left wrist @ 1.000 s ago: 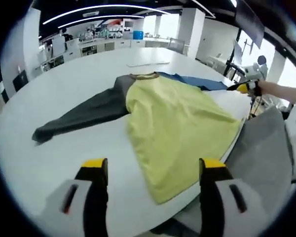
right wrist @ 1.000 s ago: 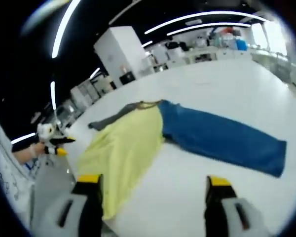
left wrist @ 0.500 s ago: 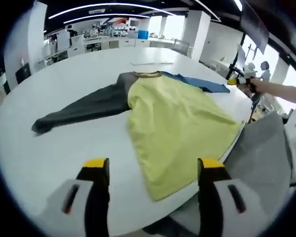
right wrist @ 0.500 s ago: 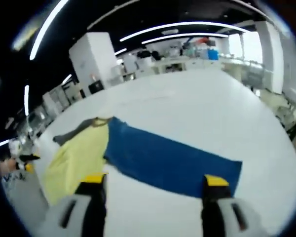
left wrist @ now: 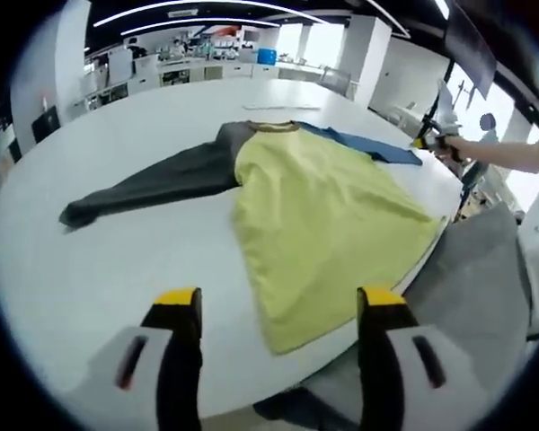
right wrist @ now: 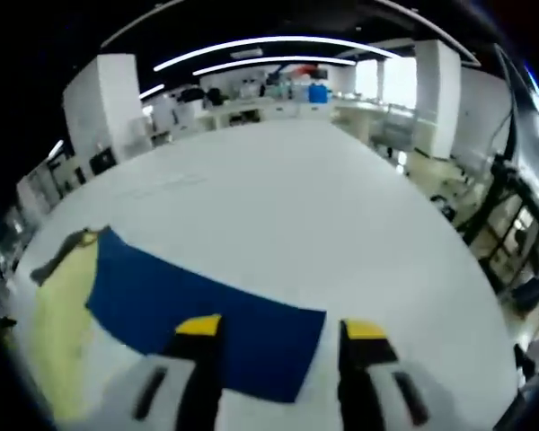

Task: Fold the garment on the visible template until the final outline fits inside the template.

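Observation:
A long-sleeved garment lies flat on the white table [left wrist: 117,260]. Its body is yellow [left wrist: 323,215], one sleeve is dark grey [left wrist: 153,184] and stretches to the left, the other is blue [left wrist: 377,148] and runs off to the far right. My left gripper [left wrist: 278,310] is open, above the yellow hem near the table's front edge. In the right gripper view the blue sleeve [right wrist: 198,310] lies straight, with the yellow body [right wrist: 58,314] at its left end. My right gripper [right wrist: 278,328] is open, with its jaws over the blue cuff. No template outline can be made out.
A grey cloth [left wrist: 476,269] hangs off the table edge at the right. My right gripper [left wrist: 431,139] and the hand holding it come in over the blue sleeve. A thin flat sheet [left wrist: 283,106] lies at the table's far side. Benches and pillars [right wrist: 436,90] stand behind.
The right gripper has swung along the blue sleeve to its cuff and dropped closer; its view has shifted off the yellow body. The left gripper has barely moved. The garment lies as before.

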A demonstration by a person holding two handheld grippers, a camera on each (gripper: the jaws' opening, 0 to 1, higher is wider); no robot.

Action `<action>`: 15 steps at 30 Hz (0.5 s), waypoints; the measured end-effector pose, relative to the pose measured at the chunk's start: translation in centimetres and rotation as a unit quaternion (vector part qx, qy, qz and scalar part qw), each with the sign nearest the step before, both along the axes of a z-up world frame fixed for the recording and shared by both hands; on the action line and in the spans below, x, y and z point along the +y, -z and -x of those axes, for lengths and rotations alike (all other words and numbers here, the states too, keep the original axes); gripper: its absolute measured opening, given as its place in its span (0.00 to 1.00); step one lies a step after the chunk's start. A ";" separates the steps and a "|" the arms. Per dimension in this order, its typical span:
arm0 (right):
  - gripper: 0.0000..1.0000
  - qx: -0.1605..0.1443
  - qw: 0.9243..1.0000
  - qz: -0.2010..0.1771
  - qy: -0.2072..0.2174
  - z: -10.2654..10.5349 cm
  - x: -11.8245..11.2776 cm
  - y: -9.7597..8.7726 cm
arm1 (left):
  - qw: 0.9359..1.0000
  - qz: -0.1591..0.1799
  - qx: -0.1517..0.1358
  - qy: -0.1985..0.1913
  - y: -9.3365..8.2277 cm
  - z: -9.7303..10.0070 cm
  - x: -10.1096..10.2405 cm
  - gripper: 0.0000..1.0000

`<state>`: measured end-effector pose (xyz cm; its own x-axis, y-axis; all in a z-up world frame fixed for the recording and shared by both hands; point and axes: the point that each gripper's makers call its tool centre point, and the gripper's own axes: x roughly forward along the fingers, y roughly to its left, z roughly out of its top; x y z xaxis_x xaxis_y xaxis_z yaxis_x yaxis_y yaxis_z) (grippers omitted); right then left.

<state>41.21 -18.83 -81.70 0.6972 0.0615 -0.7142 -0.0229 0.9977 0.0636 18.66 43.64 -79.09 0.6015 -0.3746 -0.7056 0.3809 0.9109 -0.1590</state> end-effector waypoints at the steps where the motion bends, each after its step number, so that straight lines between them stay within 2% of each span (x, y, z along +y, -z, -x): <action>1: 0.43 0.000 1.000 0.001 0.001 -0.5 -0.2 0.3 | 1.000 -0.001 0.000 -0.001 0.0 0.0 0.0 0.66; 3: 0.37 0.003 1.000 0.009 0.008 -0.9 -1.0 0.5 | 1.000 -0.002 0.002 -0.003 0.0 0.2 0.1 0.66; 5: 0.32 0.006 1.000 0.001 0.011 -1.1 -1.2 0.7 | 1.000 -0.004 0.005 -0.005 0.1 0.2 0.2 0.66; 10: 0.28 0.017 1.000 0.003 0.013 -1.1 -1.4 1.7 | 1.000 -0.005 0.009 -0.010 0.2 0.0 -0.1 0.65; 15: 0.24 0.022 1.000 0.002 0.015 -1.1 -1.4 1.9 | 1.000 -0.002 0.008 -0.008 0.1 -0.6 -0.3 0.65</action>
<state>42.29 -20.26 -83.64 0.6671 0.0375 -0.7440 0.0104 0.9982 0.0596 19.27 43.38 -79.17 0.5960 -0.3619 -0.7168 0.3638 0.9175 -0.1608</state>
